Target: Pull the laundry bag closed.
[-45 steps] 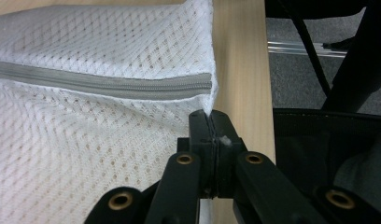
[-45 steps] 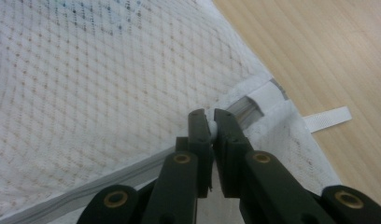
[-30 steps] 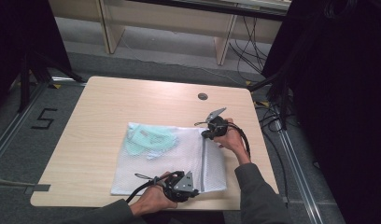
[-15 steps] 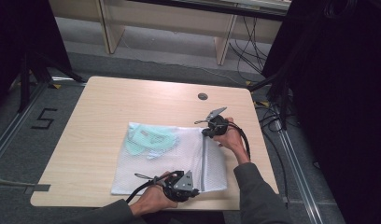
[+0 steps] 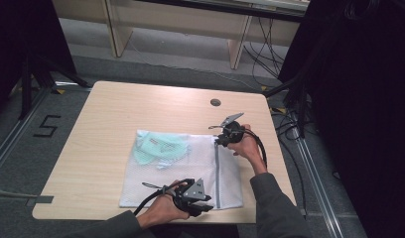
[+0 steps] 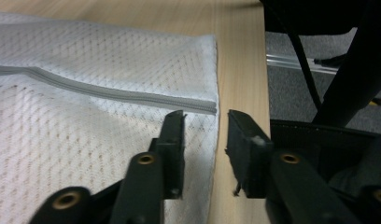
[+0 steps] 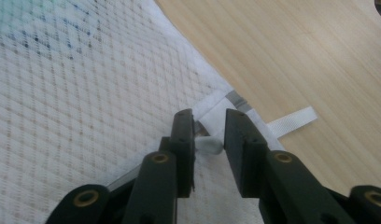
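Right gripper view: the zipper pull (image 7: 208, 145) sits between the right tongs (image 7: 208, 122), just parted off it, while the left tongs (image 6: 205, 125), likewise just parted, straddle the mesh laundry bag's (image 6: 95, 88) corner.

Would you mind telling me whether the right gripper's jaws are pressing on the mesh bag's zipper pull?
Apart. In the right gripper view the right gripper, its jaws having just been opening, straddles the zipper pull of the mesh bag, with daylight on both sides.

White mesh laundry bag (image 5: 180, 173): open-weave netted cloth, matt, seamed by a smooth grey zipper (image 6: 109, 91). Table (image 5: 141, 106): pale wood-grain laminate, smooth, faintly sheened. Woven white tape loop (image 7: 291, 120) noted. Gripper jaws: matt black plastic.
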{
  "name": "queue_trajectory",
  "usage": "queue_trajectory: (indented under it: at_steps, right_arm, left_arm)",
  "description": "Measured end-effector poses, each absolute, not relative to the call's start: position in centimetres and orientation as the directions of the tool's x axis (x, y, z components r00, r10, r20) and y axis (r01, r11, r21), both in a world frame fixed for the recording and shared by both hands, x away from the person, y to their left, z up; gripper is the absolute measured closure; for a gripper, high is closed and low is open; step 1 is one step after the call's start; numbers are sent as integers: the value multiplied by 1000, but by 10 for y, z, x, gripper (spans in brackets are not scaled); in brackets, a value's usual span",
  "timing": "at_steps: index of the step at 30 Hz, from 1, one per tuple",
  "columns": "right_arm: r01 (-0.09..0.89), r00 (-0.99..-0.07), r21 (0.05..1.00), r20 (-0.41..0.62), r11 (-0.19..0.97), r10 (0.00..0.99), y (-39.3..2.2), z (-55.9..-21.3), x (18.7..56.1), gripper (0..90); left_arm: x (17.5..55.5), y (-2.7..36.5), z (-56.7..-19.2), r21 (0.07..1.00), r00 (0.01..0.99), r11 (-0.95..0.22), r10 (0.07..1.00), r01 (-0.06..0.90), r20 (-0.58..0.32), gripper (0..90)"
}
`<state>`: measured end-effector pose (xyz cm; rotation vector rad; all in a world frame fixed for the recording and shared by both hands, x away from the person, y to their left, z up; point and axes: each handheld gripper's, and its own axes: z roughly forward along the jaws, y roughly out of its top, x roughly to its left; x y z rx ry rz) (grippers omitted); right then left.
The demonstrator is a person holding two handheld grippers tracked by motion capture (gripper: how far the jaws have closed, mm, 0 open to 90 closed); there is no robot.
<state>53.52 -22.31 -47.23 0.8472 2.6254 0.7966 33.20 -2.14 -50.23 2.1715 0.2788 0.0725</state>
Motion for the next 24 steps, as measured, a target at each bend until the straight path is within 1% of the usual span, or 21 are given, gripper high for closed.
queue_trajectory:
  at_steps: [1, 3, 4, 5, 8, 15, 16, 17, 19, 22, 23, 24]
  right_arm:
    - [459, -786, 577, -91, 676, 612, -223, -471, 535, 671]
    - [454, -777, 590, -103, 667, 620, -224, -469, 535, 640]
    - [479, -768, 594, -72, 646, 636, -224, -466, 532, 622]
    - [491, -756, 595, -71, 636, 651, -225, -464, 531, 604]
    - [482, -752, 602, -88, 636, 653, -226, -458, 526, 590]
    - [483, -755, 625, -56, 613, 653, -231, -448, 511, 541]
    - [482, -757, 616, -64, 623, 650, -233, -446, 510, 535]
    - [484, -749, 624, -67, 613, 659, -232, -447, 507, 531]
    - [479, -758, 617, -69, 625, 649, -233, -445, 503, 522]
    - [484, -751, 629, -59, 609, 658, -234, -443, 496, 511]
    - [472, -754, 641, -62, 605, 654, -234, -443, 494, 509]
    - [466, -763, 628, -73, 623, 643, -235, -441, 492, 507]
  left_arm:
    - [334, -20, -501, 808, 973, -566, 227, 165, -40, 622]
    - [335, -18, -500, 813, 968, -554, 245, 181, -48, 594]
    - [336, -17, -499, 815, 966, -546, 253, 195, -62, 577]
    - [337, -16, -498, 816, 963, -543, 264, 199, -59, 555]
    - [340, -13, -496, 819, 949, -524, 305, 235, -77, 474]
    - [348, 1, -487, 791, 935, -557, 351, 253, -52, 370]
    - [350, 4, -486, 787, 934, -565, 354, 246, -38, 364]
    - [351, 7, -485, 792, 929, -552, 366, 261, -50, 359]
    - [354, 16, -482, 786, 923, -558, 383, 267, -42, 341]
    - [358, 29, -478, 790, 908, -541, 415, 289, -47, 322]
    - [359, 34, -478, 794, 902, -532, 430, 294, -46, 319]
    - [361, 39, -478, 789, 898, -541, 439, 292, -31, 317]
